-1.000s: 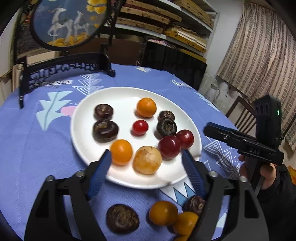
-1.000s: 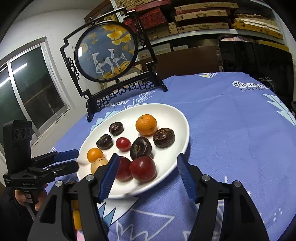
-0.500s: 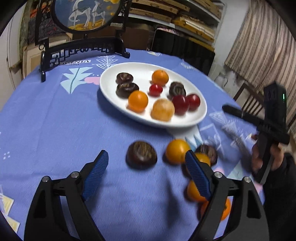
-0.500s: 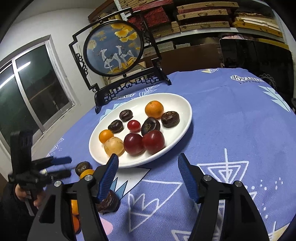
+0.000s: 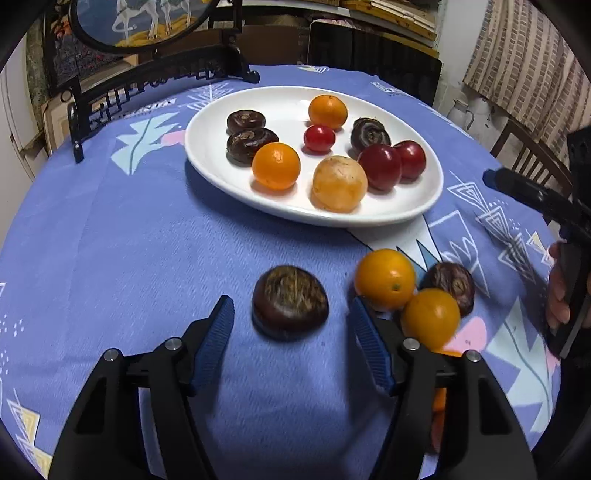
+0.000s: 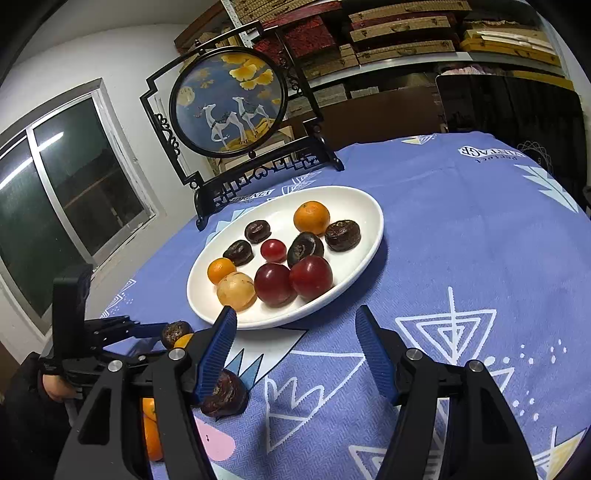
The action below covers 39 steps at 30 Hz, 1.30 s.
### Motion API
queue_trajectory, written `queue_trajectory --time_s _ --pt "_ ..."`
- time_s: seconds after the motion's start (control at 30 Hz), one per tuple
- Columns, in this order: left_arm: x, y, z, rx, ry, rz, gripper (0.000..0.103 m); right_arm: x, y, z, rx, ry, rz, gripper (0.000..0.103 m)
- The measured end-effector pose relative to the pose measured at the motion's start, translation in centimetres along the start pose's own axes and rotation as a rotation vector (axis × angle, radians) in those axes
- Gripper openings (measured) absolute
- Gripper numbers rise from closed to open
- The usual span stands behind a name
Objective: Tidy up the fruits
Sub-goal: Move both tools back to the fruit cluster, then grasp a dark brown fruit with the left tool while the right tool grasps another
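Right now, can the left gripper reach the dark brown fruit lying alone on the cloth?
Probably yes. The left gripper, jaws just closing but still apart, points at the dark brown fruit with nothing between; the orange fruit sits clear.

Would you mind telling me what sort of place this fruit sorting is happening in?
Probably a room in a home or small shop, doubling as storage. A round table under a blue patterned tablecloth holds a decorative deer screen, with shelves of flat stacked boxes behind it, and a wooden chair nearby.
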State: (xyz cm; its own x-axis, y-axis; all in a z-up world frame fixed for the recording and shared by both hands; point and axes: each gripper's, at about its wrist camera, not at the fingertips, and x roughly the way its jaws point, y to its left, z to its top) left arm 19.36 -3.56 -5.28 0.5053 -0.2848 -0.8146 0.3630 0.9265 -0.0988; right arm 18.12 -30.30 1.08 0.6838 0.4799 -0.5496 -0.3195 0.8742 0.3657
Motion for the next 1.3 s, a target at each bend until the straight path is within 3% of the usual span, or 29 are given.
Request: queue_trajectory --time_s 0.07,0.1,0.13,0.27,0.5,0.6,0.67,0.73,1.23,1.3 --pt "0.2 0.2 0.3 -0.012 -0.003 -0.016 0.064 0.1 0.0 0.0 -0.002 0.006 0.003 0.067" --pt "0.2 0.2 0.3 -0.010 -0.005 -0.028 0.055 0.2 0.0 0.0 -0.002 0.012 0.006 0.067" --pt "0.1 0.1 0.3 -0.006 -0.009 -0.042 0.040 0.3 0.0 0.1 -0.002 0.017 0.009 0.067" --pt "-0.5 -0.1 0.2 -0.001 -0.039 -0.085 0.040 0.6 0.3 0.0 -0.015 0.035 0.024 0.067" --pt "-1.7 2.8 0.1 -0.154 -0.111 -0.149 0.040 0.4 3.8 -1.2 -0.156 0.122 0.103 0.067" --pt "-2.0 2.4 0.1 -0.136 -0.122 -0.149 0.040 1.0 6.2 -2.5 -0.277 0.200 0.067 0.067" --pt "-2.0 2.2 0.1 -0.124 -0.124 -0.146 0.040 1.7 7.1 -3.4 -0.328 0.258 0.046 0.054" --pt "-2.1 2.1 0.0 -0.121 -0.127 -0.149 0.040 2.2 7.6 -3.9 -0.353 0.294 0.035 0.051" --pt "-2.2 2.1 -0.1 -0.119 -0.125 -0.149 0.040 4.9 9.3 -4.5 -0.426 0.384 -0.025 0.051" --pt "-2.1 2.1 -0.1 -0.120 -0.124 -0.149 0.040 4.9 9.0 -4.2 -0.410 0.380 -0.025 0.042"
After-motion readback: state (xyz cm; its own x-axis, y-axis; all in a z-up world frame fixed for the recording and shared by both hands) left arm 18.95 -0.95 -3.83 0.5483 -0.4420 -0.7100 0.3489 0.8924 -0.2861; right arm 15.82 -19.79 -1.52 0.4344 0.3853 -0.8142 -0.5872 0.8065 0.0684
